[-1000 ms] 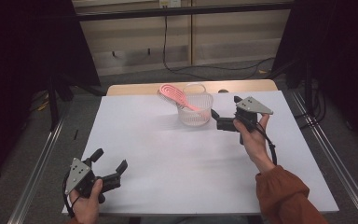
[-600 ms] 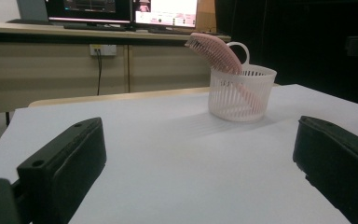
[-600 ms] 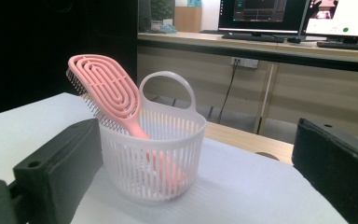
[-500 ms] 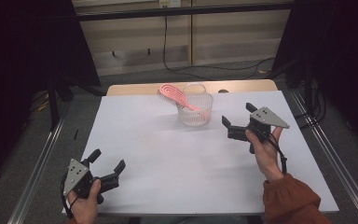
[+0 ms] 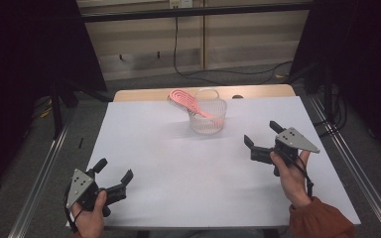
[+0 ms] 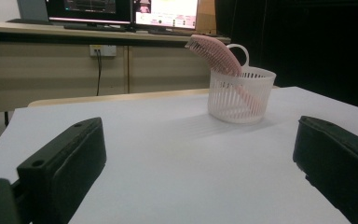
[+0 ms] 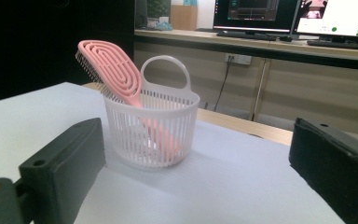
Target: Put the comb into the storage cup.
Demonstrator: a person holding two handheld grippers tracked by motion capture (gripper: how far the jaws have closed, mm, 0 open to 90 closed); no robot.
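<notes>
- The pink hairbrush (image 5: 188, 101) stands in the white slatted basket (image 5: 207, 118), with its handle down inside and its head leaning out over the rim toward the left in the high view.
- In the right gripper view the hairbrush (image 7: 116, 74) shows its oval head with curved slots, and the bristles face away from the camera; the handle is visible through the slats of the basket (image 7: 151, 133).
- The basket has one loop handle on its rim and stands upright near the far edge of the desk (image 5: 178, 163), about in the middle of its width.
- In the left gripper view the basket (image 6: 239, 95) stands well apart from the camera, and the hairbrush (image 6: 214, 55) leans out to the left.
- The right tool (image 5: 264, 140) is held above the desk, to the right of the basket and nearer to the person, not touching it. Its jaws stand wide apart with nothing between them, though they have just been closing a little.
- The left tool (image 5: 114, 171) is at the near left corner of the desk, well apart from the basket. Its jaws are also spread wide and hold nothing.
- The desk has a white cover, and a strip of wood shows at its far edge.
- Behind the desk, monitors (image 7: 261, 14) stand on a long counter.
</notes>
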